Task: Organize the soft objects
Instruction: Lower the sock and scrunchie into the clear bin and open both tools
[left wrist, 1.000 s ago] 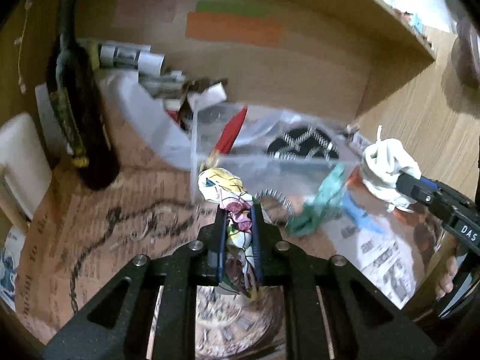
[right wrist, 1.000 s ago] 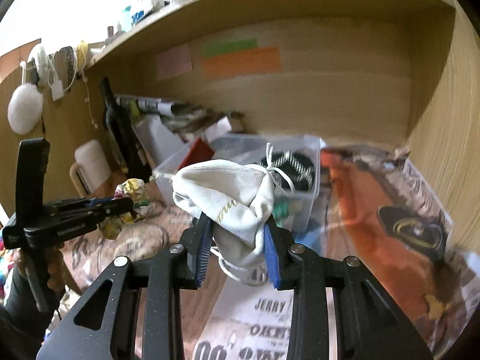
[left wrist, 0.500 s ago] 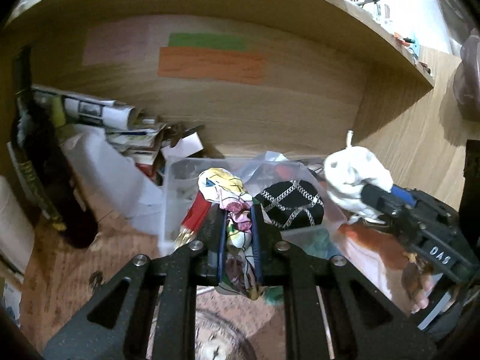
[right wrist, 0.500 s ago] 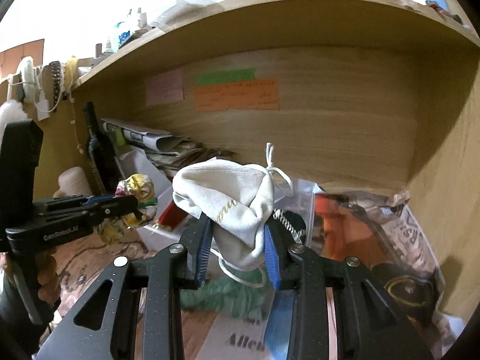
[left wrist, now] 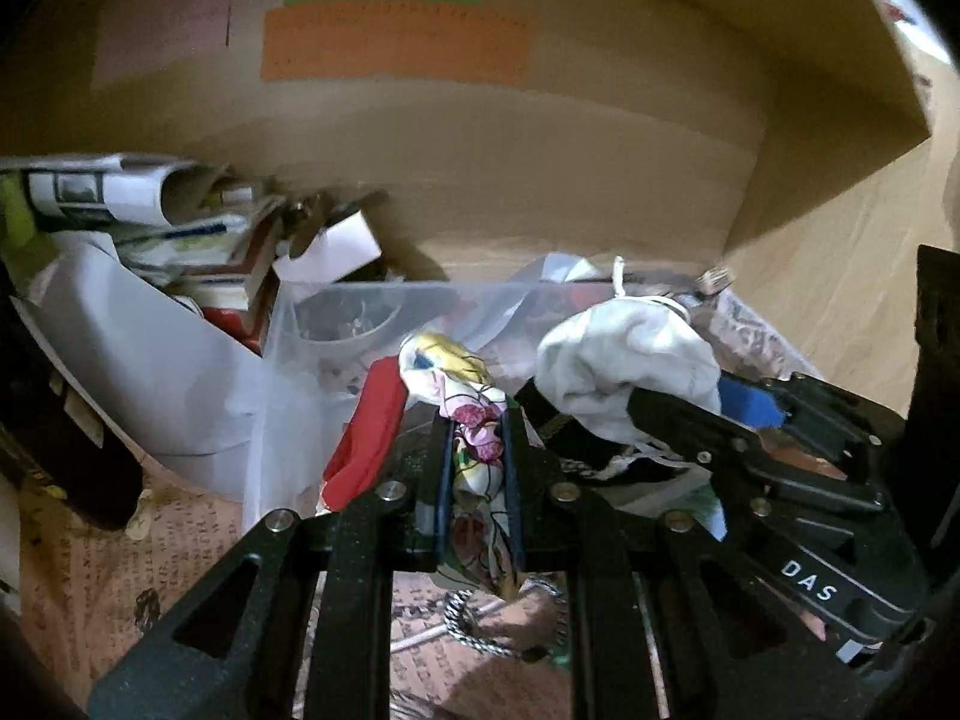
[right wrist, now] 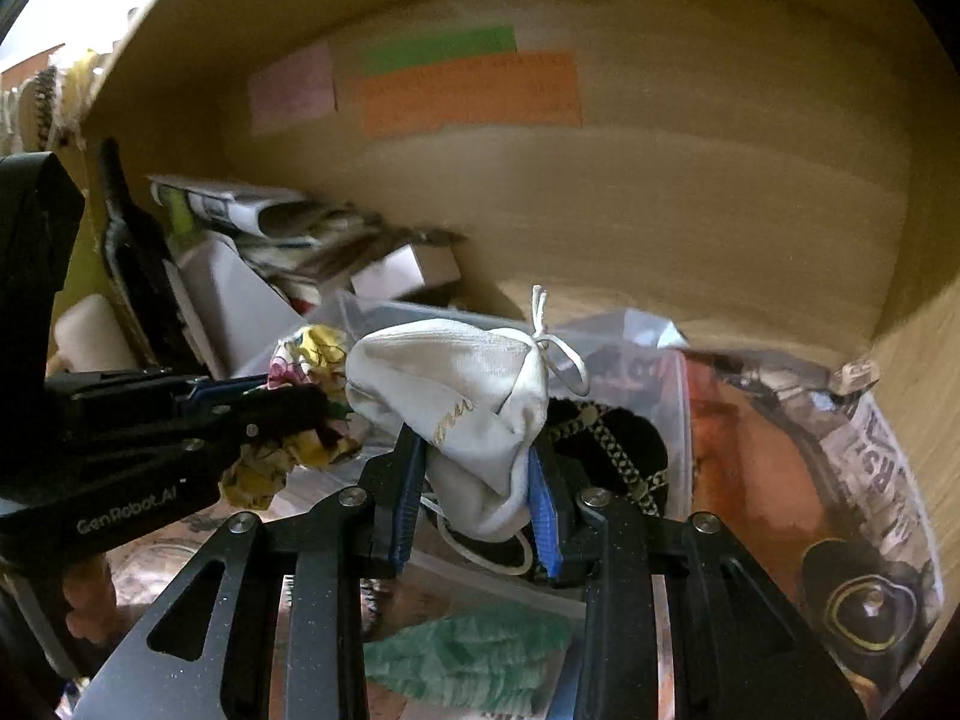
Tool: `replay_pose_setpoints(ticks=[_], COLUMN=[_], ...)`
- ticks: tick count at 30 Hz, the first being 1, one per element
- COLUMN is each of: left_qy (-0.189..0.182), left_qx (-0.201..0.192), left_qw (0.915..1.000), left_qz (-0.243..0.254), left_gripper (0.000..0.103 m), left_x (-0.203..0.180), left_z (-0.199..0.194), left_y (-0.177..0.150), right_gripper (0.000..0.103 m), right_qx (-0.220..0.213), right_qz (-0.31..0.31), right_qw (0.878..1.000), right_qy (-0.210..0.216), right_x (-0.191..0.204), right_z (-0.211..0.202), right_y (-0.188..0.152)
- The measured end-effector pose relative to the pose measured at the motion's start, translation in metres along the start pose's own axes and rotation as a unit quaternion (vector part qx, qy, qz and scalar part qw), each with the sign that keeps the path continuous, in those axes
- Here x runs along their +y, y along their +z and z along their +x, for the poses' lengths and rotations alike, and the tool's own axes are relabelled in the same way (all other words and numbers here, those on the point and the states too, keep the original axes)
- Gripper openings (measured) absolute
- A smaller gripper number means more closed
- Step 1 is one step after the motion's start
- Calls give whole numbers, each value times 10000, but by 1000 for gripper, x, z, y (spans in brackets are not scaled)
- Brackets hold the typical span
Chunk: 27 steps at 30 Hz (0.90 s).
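Observation:
My left gripper [left wrist: 477, 438] is shut on a crumpled flowered cloth [left wrist: 462, 384], yellow, pink and white, held just above the near rim of a clear plastic bin [left wrist: 288, 324]. My right gripper [right wrist: 474, 468] is shut on a white drawstring pouch [right wrist: 456, 384] and holds it over the same bin [right wrist: 681, 396]. The pouch shows in the left wrist view [left wrist: 630, 360], to the right of the cloth. The cloth and the left gripper show at the left of the right wrist view [right wrist: 312, 354]. A black patterned soft item [right wrist: 612, 438] and a red piece [left wrist: 366, 432] lie in the bin.
A dark bottle [right wrist: 135, 258] stands at the left by a white sheet [left wrist: 150, 372] and stacked papers [left wrist: 198, 240]. A green fringed cloth [right wrist: 474, 654] and a braided cord [left wrist: 474, 624] lie on the newspaper in front of the bin. The wooden back wall [left wrist: 480, 138] is close.
Both grippers moved forward and closer together, carrying the flowered cloth and the white pouch from above the newspaper to over the clear bin. The grips have not changed.

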<state>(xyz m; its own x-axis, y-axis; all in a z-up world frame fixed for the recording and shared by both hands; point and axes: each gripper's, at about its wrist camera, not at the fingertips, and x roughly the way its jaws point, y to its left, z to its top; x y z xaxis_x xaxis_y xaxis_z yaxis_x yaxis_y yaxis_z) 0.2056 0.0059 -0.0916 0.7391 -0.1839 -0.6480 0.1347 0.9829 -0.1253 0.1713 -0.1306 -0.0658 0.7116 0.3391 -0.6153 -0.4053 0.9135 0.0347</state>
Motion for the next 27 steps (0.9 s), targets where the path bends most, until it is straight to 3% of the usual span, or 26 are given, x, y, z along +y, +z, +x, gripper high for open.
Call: replay_pose_setpoints(ticks=[6, 9, 13, 14, 18, 27], left_qy=[120, 171, 327, 350, 361, 582], left_qx=[184, 219, 202, 153, 59, -399], left_qw=[9998, 9996, 9993, 9993, 9993, 9975], left_qz=[-7, 8, 23, 15, -20, 59], left_gripper=[14, 18, 48, 51, 52, 61], left_x=[6, 6, 6, 6, 9, 10], left_z=[20, 20, 21, 17, 4, -36], left_y=[-3, -4, -4, -5, -6, -6], right_gripper=[31, 42, 61, 63, 73, 83], right_qx=[306, 366, 325, 311, 249, -77], right_qz=[78, 55, 41, 43, 81, 32], right_qw=[9995, 9993, 9994, 9994, 9996, 9999], right_qy=[5, -22, -97, -109, -67, 66], right_x=[-7, -7, -9, -9, -10, -1], right_z=[20, 22, 20, 20, 14, -19], right_y=[-2, -3, -2, -1, 2, 7])
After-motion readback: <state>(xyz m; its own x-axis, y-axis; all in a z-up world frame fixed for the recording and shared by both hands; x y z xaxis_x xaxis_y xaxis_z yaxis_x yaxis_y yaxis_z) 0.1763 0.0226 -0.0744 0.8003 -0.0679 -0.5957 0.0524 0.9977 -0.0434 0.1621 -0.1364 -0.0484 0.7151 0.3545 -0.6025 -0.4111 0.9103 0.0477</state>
